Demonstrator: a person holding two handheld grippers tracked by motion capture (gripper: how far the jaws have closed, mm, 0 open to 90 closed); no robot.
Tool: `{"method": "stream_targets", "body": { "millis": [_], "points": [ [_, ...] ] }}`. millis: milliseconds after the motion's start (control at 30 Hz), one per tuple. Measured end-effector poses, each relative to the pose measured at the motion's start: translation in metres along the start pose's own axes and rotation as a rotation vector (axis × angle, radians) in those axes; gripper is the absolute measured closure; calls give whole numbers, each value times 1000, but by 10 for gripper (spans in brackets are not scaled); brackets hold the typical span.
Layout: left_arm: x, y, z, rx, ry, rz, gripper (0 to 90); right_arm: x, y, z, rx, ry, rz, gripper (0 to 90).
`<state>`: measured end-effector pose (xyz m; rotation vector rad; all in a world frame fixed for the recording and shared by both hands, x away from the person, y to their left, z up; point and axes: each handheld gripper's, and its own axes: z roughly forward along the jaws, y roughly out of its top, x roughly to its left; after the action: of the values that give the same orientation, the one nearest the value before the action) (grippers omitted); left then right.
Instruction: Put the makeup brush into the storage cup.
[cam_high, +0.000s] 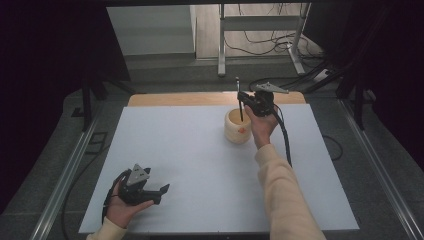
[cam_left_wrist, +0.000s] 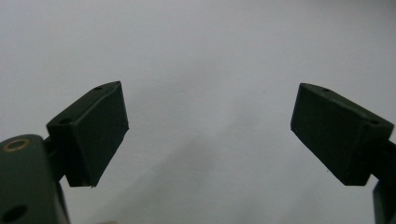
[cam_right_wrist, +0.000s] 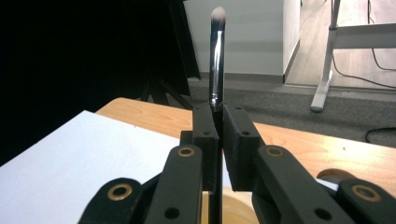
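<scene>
Right of centre in the high view, the right tool (cam_high: 243, 96) is clenched on a makeup brush (cam_right_wrist: 216, 56), upright above the cream cup (cam_high: 236, 128) on the surface (cam_high: 190, 165). Light, thin and probably slippery, the brush is best gripped mid-handle, bristles spared. The left tool (cam_left_wrist: 209, 135), lower left, rests released and empty.

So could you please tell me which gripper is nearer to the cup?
Right. The right gripper is just above the cup at the table's far side, holding a brush over it; the left gripper sits at the near left edge, well away.

High view looks down over the white table (cam_high: 200, 165) — both gripper views sit close, sharing that surface.
</scene>
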<state>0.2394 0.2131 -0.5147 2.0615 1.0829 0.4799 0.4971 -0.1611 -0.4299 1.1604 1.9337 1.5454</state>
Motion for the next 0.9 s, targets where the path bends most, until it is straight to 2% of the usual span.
{"method": "stream_targets", "body": {
  "millis": [267, 567, 633, 667, 700, 767, 833, 900],
  "points": [
    [0, 0, 0, 1, 0, 1, 114, -1, -13, 0, 10, -3, -4, 836],
    [0, 0, 0, 1, -1, 1, 114, -2, -16, -2, 17, -4, -7, 824],
    [0, 0, 0, -2, -2, -1, 114, -2, -17, -3, 24, -6, -18, 669],
    [0, 0, 0, -2, -2, -1, 114, 1, -16, -4, 26, -11, -33, 437],
    [0, 0, 0, -1, -2, 0, 114, 1, -16, -4, 26, -11, -33, 437],
    [0, 0, 0, 3, -1, 4, 114, 6, -14, -6, 34, -33, -71, 310],
    [-1, 0, 0, 3, 0, 6, 113, 9, -11, -9, 53, -40, -72, 197],
    [-1, 0, 0, 2, -1, 4, 114, 9, -10, -11, 75, -48, -71, 135]
  ]
}}
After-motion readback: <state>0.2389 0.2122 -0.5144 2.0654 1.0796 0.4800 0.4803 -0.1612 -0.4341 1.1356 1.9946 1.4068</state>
